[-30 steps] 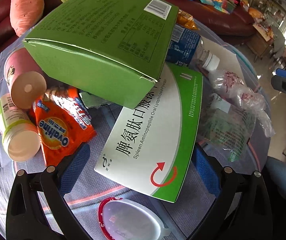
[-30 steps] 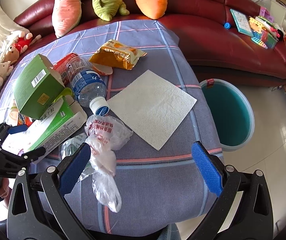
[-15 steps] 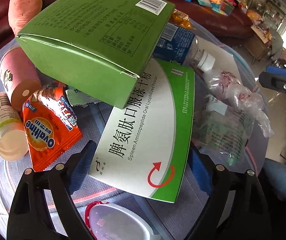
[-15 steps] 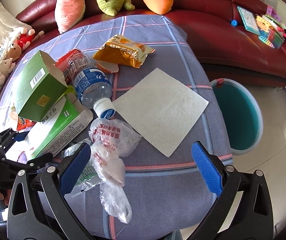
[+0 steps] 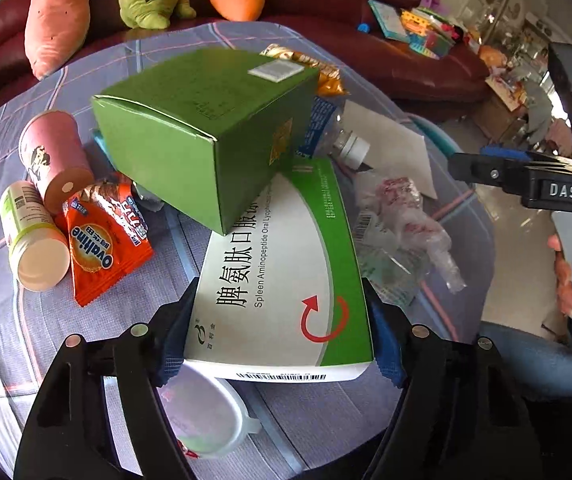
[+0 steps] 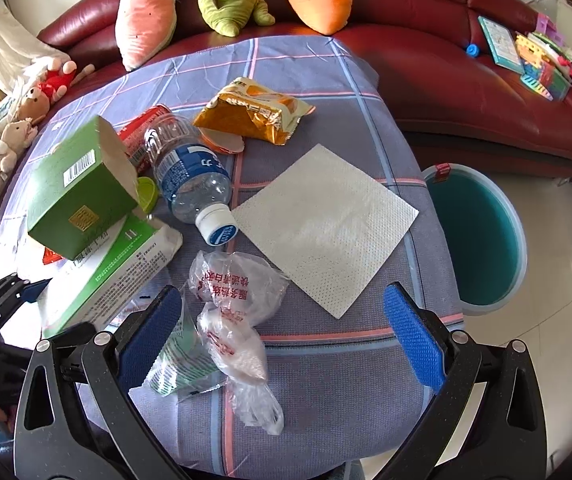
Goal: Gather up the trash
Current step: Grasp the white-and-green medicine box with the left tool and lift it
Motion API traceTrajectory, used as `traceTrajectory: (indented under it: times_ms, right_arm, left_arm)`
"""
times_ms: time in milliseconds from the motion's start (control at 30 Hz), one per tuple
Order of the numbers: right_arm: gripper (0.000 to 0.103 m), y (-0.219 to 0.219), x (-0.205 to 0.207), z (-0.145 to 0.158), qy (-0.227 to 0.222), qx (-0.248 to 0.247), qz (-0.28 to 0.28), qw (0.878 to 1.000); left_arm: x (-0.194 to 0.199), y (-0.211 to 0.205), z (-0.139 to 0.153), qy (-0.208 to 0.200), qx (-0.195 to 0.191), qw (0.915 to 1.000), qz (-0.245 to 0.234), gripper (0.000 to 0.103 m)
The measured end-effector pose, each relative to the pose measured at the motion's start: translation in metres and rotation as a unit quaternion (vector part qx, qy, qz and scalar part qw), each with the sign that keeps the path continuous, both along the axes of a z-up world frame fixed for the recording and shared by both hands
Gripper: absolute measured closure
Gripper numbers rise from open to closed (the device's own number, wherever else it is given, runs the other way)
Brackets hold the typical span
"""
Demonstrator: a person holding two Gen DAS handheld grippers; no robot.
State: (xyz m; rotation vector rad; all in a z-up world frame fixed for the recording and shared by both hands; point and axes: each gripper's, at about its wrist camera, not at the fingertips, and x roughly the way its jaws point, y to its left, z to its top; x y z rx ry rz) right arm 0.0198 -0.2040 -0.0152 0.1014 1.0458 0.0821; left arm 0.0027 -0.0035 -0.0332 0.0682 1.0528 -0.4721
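Now my left hand-held gripper (image 5: 278,332) has just been closing and its blue pads press both long edges of the white-and-green medicine box (image 5: 282,276) at lower centre. Its long axis runs away from me, under the green carton (image 5: 202,128). My right hand-held gripper (image 6: 286,340) gapes empty; the teal bin (image 6: 481,232) waits at right, off the tabletop (image 6: 325,380).

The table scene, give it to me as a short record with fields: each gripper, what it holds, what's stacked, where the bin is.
left gripper: jaws have just been closing, now shut on the white and green flat carton
stacked: green cardboard box leans on that carton
right gripper: open, holding nothing
under it: crumpled clear plastic bag
bin: teal round bin beside the table
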Motion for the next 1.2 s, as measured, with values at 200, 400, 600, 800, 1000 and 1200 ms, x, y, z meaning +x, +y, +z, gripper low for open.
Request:
traceTrajectory:
  times_ms: [200,400,600,800,1000,1200]
  right_arm:
    - [0.006,-0.004,-0.011,0.008,-0.013,0.011,-0.001,1.000]
    - [0.006,-0.016,-0.019,0.010,-0.017,0.019,-0.013,1.000]
    - [0.006,-0.021,-0.016,0.002,-0.006,0.027,-0.021,0.999]
    - [0.006,-0.018,-0.010,-0.006,0.005,0.024,-0.011,1.000]
    - [0.006,-0.014,-0.002,-0.004,0.007,0.024,-0.002,1.000]
    - [0.006,-0.009,0.002,0.003,0.006,0.026,0.008,1.000]
  left_arm:
    - [-0.010,-0.001,0.007,0.004,0.009,0.9999,-0.006,0.028]
    - [0.015,-0.011,-0.022,0.058,0.039,0.9975,0.006,0.025]
    - [0.030,-0.028,-0.040,0.072,0.075,0.9946,0.006,0.014]
    - [0.024,-0.029,-0.031,0.048,0.068,0.9964,0.009,0.028]
    - [0.000,-0.010,0.001,0.016,0.045,0.9988,0.013,0.030]
    - [-0.019,0.026,0.038,-0.010,0.003,0.9986,0.051,0.030]
